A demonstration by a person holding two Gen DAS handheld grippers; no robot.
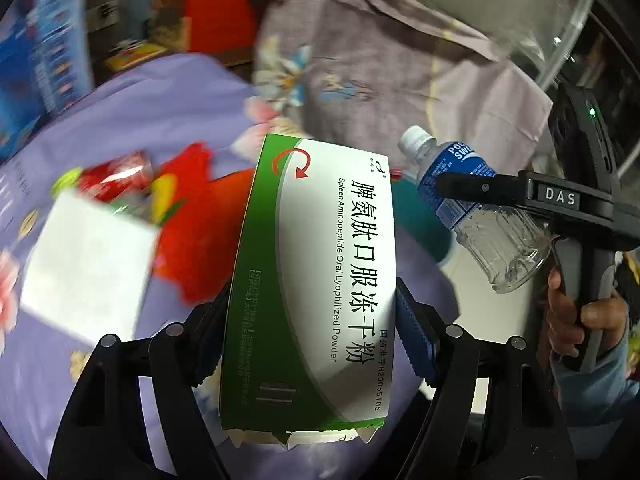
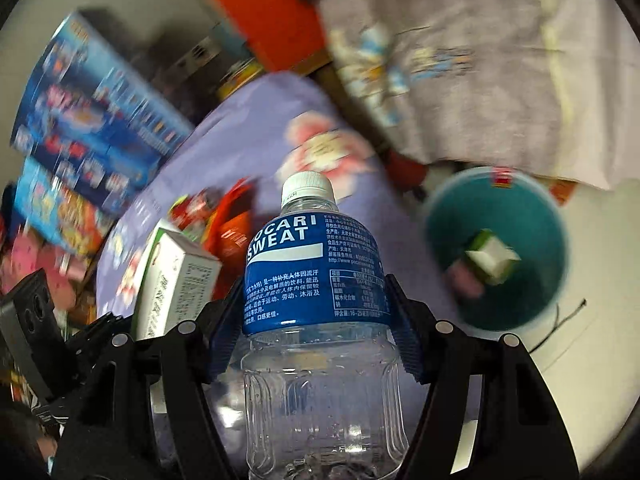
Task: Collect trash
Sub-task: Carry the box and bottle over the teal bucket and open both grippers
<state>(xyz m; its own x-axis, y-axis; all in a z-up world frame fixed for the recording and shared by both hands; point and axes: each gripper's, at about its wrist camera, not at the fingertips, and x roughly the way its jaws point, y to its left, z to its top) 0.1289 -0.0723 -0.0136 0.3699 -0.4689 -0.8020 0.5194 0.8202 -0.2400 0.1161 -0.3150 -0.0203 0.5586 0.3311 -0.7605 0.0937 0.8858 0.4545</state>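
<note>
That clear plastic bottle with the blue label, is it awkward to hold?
Probably light: the bottle looks empty. Its thin, ribbed clear wall may dent under the right gripper pads. Being round and smooth, it could slip or roll if set down sideways.

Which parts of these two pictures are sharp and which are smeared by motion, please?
Left wrist view: the green and white box in the left gripper is sharp, the purple cloth behind blurred. Right wrist view: the bottle in the right gripper is crisp, the teal bucket smeared.
</note>
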